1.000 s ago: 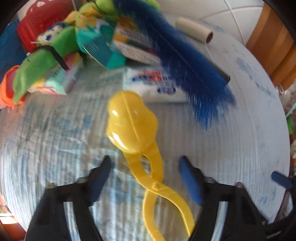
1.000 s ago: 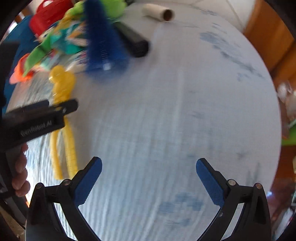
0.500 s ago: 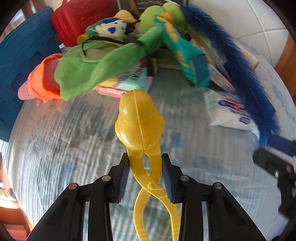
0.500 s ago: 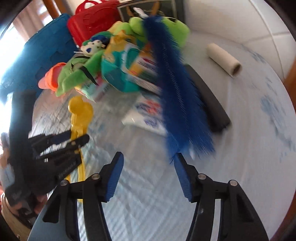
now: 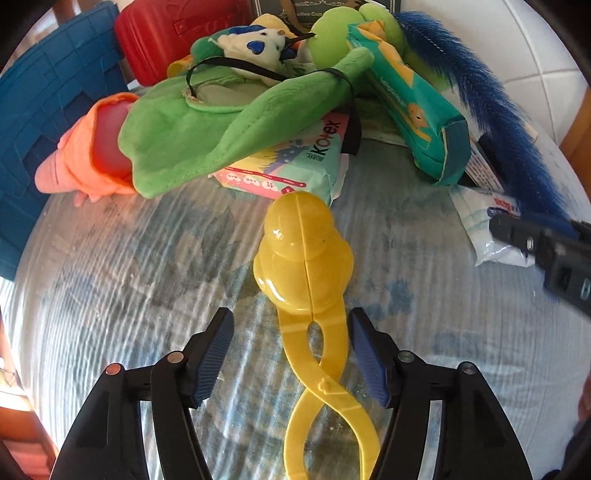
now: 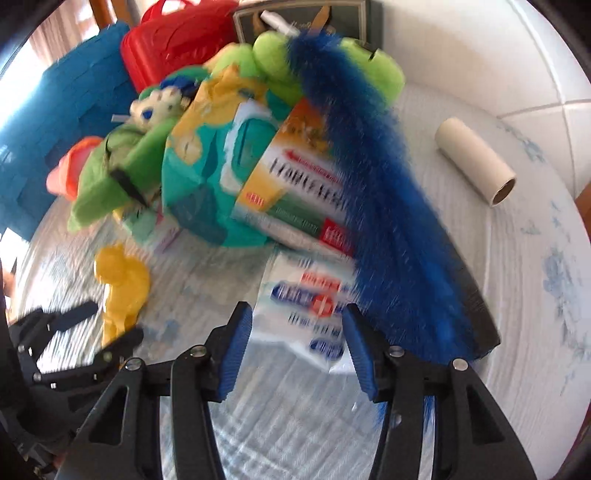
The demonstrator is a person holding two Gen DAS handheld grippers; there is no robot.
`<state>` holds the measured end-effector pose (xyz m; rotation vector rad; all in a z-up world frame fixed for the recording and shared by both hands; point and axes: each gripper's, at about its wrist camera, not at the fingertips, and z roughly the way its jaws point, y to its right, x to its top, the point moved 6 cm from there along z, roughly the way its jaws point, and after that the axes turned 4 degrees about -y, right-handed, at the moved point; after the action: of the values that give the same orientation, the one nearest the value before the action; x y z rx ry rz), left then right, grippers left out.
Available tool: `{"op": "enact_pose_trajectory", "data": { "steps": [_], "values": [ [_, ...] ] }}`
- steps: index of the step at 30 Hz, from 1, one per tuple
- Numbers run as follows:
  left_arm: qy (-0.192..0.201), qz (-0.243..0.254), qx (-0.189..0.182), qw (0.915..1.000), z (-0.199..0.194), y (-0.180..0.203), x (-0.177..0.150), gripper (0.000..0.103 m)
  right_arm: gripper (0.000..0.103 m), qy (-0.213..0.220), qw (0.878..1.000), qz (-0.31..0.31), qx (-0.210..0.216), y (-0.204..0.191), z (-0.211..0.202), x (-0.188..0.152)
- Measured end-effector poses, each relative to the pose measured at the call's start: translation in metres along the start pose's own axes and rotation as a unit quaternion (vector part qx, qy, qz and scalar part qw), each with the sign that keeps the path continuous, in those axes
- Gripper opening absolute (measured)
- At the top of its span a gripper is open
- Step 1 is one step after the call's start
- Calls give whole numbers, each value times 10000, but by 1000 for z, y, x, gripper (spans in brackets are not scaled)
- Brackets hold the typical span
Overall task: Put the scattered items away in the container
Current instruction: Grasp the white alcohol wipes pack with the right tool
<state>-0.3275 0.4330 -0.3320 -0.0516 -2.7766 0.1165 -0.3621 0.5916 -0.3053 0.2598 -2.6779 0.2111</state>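
Left hand-held gripper (image 5: pixel 291 354): its jaws have just been opening; the pads stand apart on either side of the yellow tongs (image 5: pixel 306 280) and do not press them, so nothing is gripped.
Yellow tongs: they lie flat on the tabletop (image 5: pixel 110 280), moulded head away from the camera, crossed handles running back between the jaws.
Left grip advice: I judge the narrow neck just below the head to be the best place to pinch; close squarely on it, lest the slick plastic twist out.
Right hand-held gripper (image 6: pixel 295 354): partly closed with a clear gap, nothing pressed; the white packet (image 6: pixel 306 314) lies beyond the tips, the blue feather duster (image 6: pixel 373 184) just to the side.
Right grip advice: settle on one item before closing; the packet looks soft and flat, so it probably needs a low approach to catch an edge.
Pile: green plush (image 5: pixel 229 122), teal pack (image 5: pixel 413 110) and orange cloth (image 5: pixel 85 155) overlap at the far side.
Container: the blue woven basket (image 5: pixel 44 122) at the far left seems the likely target; a red case (image 5: pixel 173 33) stands behind the pile.
Hard to make out: the right wrist view is motion-blurred and print on the boxes is unreadable; the basket's opening is cut off; the duster's handle end hides behind the right jaw; the tongs' handle loops run out of view.
Apart: a cardboard roll (image 6: pixel 476 162) lies alone, well clear of the pile.
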Motion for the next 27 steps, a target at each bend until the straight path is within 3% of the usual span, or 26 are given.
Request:
{"op": "enact_pose_trajectory", "data": {
  "steps": [2,3,5,10,13,14,18,22,25,27],
  "values": [
    [28,52,-35,10000,-2,2,-2,57,51,184,9998,70,20,2,-1,5],
    [31,76,-107,9999,-4,4,-3,47,51,145,9999,95,-1,4,4,5],
    [3,121,-188,9998,-7,9,-6,35,51,59,10000,27,-27,3,6,3],
    [-16,212,-202,9996,-12,15,-13,34,51,-733,9969,-72,259,-13,-1,-36],
    [-3,235,-203,9995,-15,15,-18,34,52,-950,9947,-125,367,-24,-4,-70],
    [2,233,-201,9995,-15,15,-19,34,52,-844,9951,-34,513,-25,-7,-73],
    [23,256,-185,9995,-20,17,-24,34,52,-326,9985,240,365,-16,-1,-41],
    [181,362,-273,9988,-23,26,-21,34,52,194,9988,433,127,-13,37,6],
    [218,412,-363,9983,-21,33,-17,33,53,-68,9979,641,70,-7,77,19],
    [271,480,-410,9976,-23,38,-17,33,53,-182,9988,447,-39,-13,85,19]
  ]
}}
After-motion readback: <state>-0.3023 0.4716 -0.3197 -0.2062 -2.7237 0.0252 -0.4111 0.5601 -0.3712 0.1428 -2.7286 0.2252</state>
